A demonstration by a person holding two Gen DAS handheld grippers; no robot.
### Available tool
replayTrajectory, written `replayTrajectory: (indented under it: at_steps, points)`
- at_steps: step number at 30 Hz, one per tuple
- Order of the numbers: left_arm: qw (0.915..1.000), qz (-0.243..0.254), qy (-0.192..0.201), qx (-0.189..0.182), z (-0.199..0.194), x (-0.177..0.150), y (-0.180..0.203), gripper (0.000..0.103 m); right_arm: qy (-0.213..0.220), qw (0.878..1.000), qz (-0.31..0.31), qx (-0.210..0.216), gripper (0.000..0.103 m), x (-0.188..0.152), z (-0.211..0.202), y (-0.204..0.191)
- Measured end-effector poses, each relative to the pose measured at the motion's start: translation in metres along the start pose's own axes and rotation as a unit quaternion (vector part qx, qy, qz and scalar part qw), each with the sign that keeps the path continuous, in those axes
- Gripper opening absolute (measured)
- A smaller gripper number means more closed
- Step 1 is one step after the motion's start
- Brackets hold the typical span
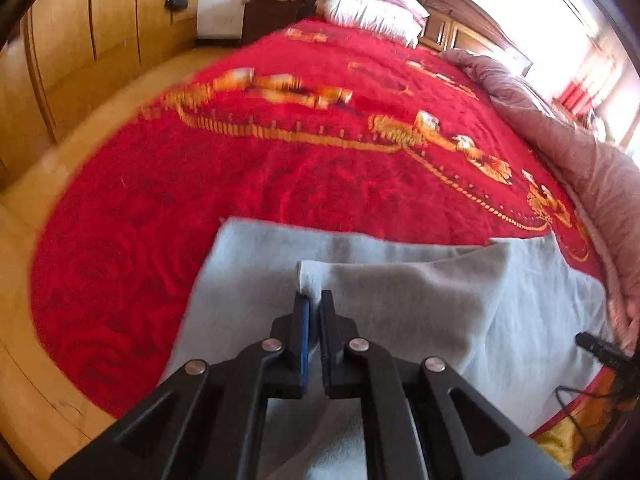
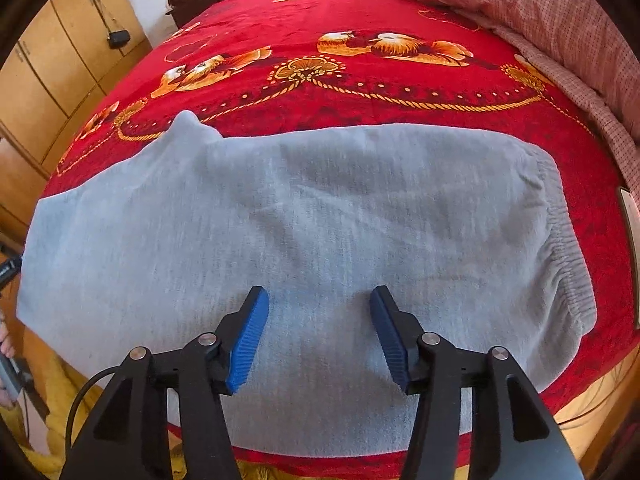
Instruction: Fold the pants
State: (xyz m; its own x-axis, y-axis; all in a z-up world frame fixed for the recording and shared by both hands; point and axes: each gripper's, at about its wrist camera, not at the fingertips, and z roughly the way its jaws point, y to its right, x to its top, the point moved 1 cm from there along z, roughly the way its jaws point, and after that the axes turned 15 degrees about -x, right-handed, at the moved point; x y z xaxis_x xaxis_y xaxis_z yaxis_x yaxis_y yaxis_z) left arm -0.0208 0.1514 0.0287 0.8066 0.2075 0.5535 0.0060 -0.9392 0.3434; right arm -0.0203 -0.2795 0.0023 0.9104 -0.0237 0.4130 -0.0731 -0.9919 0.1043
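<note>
Grey pants (image 2: 320, 216) lie spread across the near part of a red bed; their elastic waistband (image 2: 568, 248) is at the right in the right wrist view. My right gripper (image 2: 318, 300) is open and empty, just above the pants' near middle. In the left wrist view my left gripper (image 1: 314, 298) is shut on a corner of the grey pants (image 1: 400, 292), lifting a fold of cloth over the rest. The tip of the other gripper (image 1: 600, 348) shows at the right edge.
The red blanket (image 1: 280, 176) with gold patterns covers the bed. A pink checked quilt (image 2: 560, 20) lies along the bed's right side and white pillows (image 1: 368, 8) at the head. Wooden wardrobes (image 1: 80, 40) stand at the left. A black cable (image 1: 568, 404) runs near the front edge.
</note>
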Motion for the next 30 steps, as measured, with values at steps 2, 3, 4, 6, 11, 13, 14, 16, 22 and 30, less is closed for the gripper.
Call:
replayTrajectory:
  at_steps: [2, 3, 4, 6, 11, 13, 14, 16, 22, 30]
  points:
    - [0.9994, 0.018, 0.018, 0.024, -0.011, 0.006, 0.006, 0.004, -0.002, 1.0, -0.001, -0.001, 0.055, 0.002, -0.002, 0.0]
    - [0.9985, 0.027, 0.03, 0.038, -0.017, 0.01, 0.008, 0.004, -0.001, 1.0, 0.0, 0.001, 0.055, 0.004, -0.004, -0.001]
    - [0.9968, 0.035, 0.042, 0.059, -0.023, 0.015, 0.008, 0.004, 0.001, 1.0, 0.0, 0.005, 0.055, 0.005, -0.006, -0.001]
    - [0.9937, 0.049, 0.049, 0.089, -0.026, 0.023, 0.005, 0.004, 0.014, 1.0, 0.0, 0.017, 0.055, 0.011, -0.013, -0.004]
    - [0.9949, 0.038, 0.024, 0.09, -0.006, 0.031, -0.016, 0.004, 0.041, 0.998, -0.033, 0.031, 0.055, 0.032, -0.022, -0.023]
    - [0.9946, 0.037, 0.01, 0.096, 0.007, 0.027, -0.02, 0.004, 0.055, 0.996, -0.053, 0.044, 0.055, 0.046, -0.023, -0.035]
    - [0.9943, 0.038, 0.007, 0.1, 0.01, 0.024, -0.021, 0.004, 0.062, 0.995, -0.062, 0.049, 0.055, 0.054, -0.023, -0.04]
    - [0.9938, 0.039, 0.004, 0.105, 0.013, 0.019, -0.023, 0.004, 0.069, 0.993, -0.075, 0.057, 0.055, 0.067, -0.02, -0.049]
    - [0.9936, 0.044, 0.01, 0.104, 0.009, 0.016, -0.02, 0.004, 0.072, 0.987, -0.125, 0.077, 0.055, 0.102, 0.005, -0.088]
    - [0.9944, 0.04, 0.02, 0.096, 0.001, 0.016, -0.02, 0.004, 0.099, 0.984, -0.109, 0.101, 0.009, 0.105, 0.008, -0.097]
